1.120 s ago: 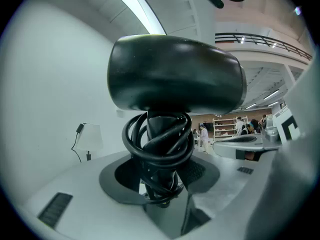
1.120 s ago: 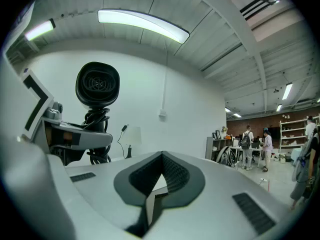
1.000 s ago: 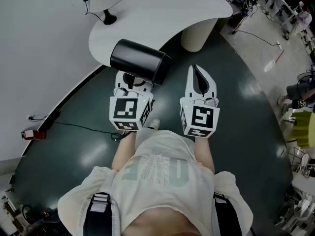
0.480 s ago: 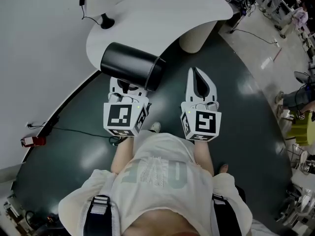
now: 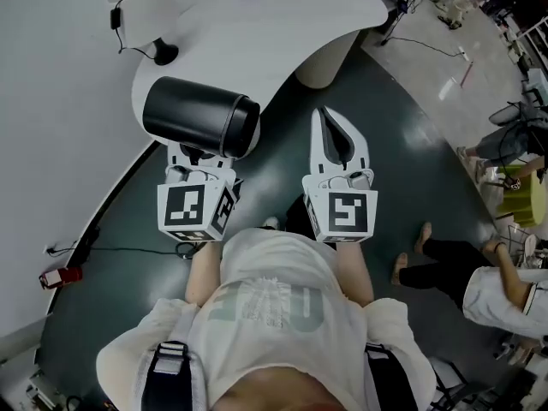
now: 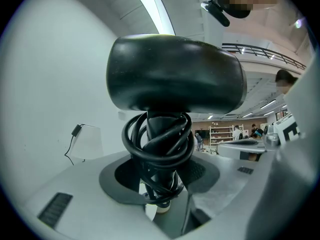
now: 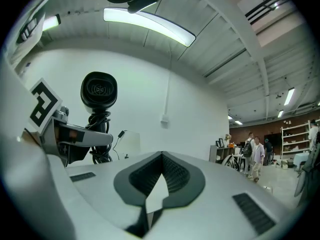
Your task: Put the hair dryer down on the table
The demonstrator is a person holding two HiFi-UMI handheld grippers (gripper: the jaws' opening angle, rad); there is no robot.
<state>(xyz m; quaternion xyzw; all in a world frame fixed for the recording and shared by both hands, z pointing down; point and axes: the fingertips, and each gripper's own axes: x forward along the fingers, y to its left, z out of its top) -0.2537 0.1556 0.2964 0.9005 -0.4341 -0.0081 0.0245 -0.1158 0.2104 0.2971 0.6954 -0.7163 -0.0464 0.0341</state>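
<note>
Left claw: our left gripper [image 5: 201, 154], left of centre, is clenched on the handle of the hair dryer [image 5: 201, 116], whose black barrel lies crosswise above the jaws.
Cord: a black cord [image 6: 159, 139] is coiled around that handle, between the jaws.
Table: the white curved table [image 5: 282, 32] fills the upper centre. The barrel overlaps its near edge in the head view; we cannot tell its height above it.
Right claw: our right gripper [image 5: 325, 127], right of centre, has its jaws pressed together on nothing.
Doing it well: we judge the dryer should be brought over bare tabletop, lowered until it rests, then released, with the coil kept from snagging.
Count: one hair dryer, one cord, one table, two grippers.
</note>
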